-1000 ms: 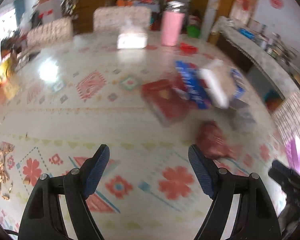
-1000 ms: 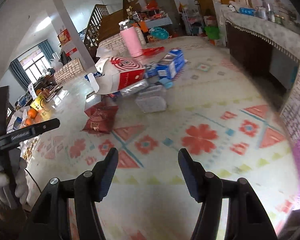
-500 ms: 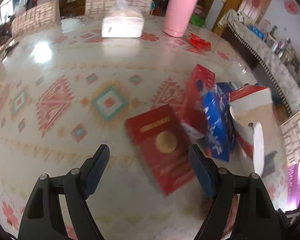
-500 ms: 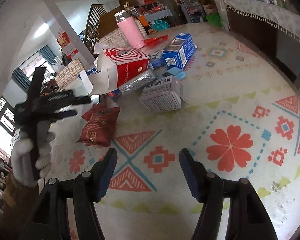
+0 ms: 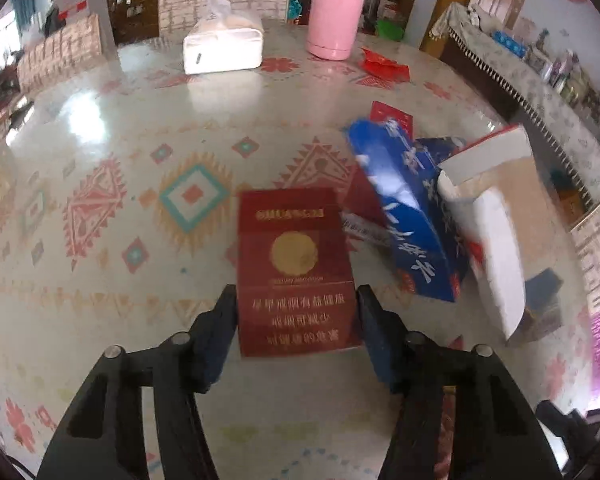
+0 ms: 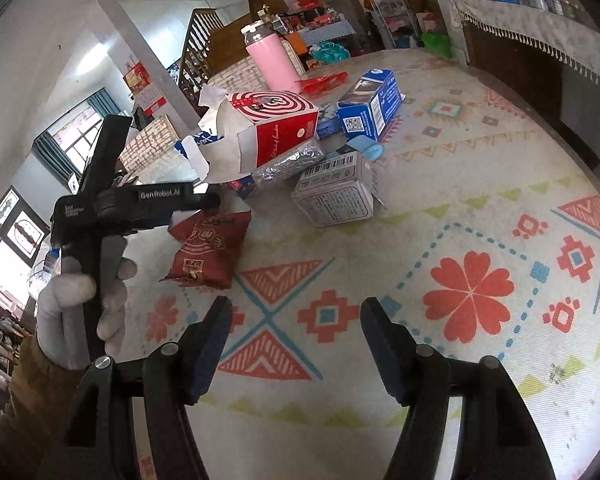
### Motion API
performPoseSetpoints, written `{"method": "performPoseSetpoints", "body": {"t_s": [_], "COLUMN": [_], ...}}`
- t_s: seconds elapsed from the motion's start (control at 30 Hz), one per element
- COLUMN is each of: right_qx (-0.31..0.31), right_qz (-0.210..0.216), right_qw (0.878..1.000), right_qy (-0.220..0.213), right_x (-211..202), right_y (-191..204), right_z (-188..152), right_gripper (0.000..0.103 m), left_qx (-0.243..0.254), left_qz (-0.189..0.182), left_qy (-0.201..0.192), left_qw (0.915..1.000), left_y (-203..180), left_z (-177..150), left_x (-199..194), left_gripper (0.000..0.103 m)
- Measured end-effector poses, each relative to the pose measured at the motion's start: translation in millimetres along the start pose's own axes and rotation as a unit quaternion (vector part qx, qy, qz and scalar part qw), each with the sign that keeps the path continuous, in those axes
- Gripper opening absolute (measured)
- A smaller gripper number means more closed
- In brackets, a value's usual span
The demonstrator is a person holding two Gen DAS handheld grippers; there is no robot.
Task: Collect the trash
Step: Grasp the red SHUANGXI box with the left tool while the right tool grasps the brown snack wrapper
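Note:
A flat red cigarette pack [image 5: 296, 264] lies on the patterned tablecloth [image 5: 100, 200]. My left gripper [image 5: 296, 300] straddles its near end; the jaws are closing and the pads touch both long sides. To its right lean a blue carton [image 5: 404, 216] and an open white and red box [image 5: 488, 220]. My right gripper [image 6: 296, 320] hovers open over bare cloth, nothing between its fingers. Ahead of it lie a red snack bag [image 6: 210, 244], a grey barcode box [image 6: 334, 192], a silver packet [image 6: 288, 164] and a blue box [image 6: 370, 108].
A pink bottle [image 5: 334, 12], a white tissue box [image 5: 222, 46] and a crumpled red wrapper [image 5: 384, 68] sit at the table's far side. A gloved hand [image 6: 76, 300] holds the left tool at the left of the right wrist view. A sideboard [image 6: 540, 40] runs along the right.
The left gripper came in over the red cigarette pack and its jaws narrowed onto the pack's sides. The right gripper stayed almost still, open.

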State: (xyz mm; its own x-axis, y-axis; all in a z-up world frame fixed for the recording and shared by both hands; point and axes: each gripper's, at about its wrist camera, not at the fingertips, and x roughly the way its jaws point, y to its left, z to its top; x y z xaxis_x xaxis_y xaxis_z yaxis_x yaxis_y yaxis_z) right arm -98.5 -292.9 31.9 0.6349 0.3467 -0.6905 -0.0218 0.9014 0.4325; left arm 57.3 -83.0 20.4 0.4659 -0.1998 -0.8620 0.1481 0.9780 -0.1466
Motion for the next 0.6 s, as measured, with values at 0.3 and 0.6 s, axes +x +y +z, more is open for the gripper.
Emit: {"method": "performPoseSetpoints", "body": {"t_s": [0.3, 0.6], "right_qx": [-0.006, -0.043], "right_qz": [-0.015, -0.045], "right_qw": [1.0, 0.998], "right_qy": [0.001, 0.028], "right_x": [0, 13], "right_y": [3, 26], "right_z": [-3, 3], "right_gripper": [0.072, 0.075], "left_qx": [-0.037, -0.055], "left_qz": [-0.026, -0.024], "left_qy": [-0.04, -0.068], "left_qw": [0.9982, 0.9959], "left_y": [34, 58], "left_z": [-19, -17], "left_x": [-24, -32], "left_gripper": [0.055, 0.055]}}
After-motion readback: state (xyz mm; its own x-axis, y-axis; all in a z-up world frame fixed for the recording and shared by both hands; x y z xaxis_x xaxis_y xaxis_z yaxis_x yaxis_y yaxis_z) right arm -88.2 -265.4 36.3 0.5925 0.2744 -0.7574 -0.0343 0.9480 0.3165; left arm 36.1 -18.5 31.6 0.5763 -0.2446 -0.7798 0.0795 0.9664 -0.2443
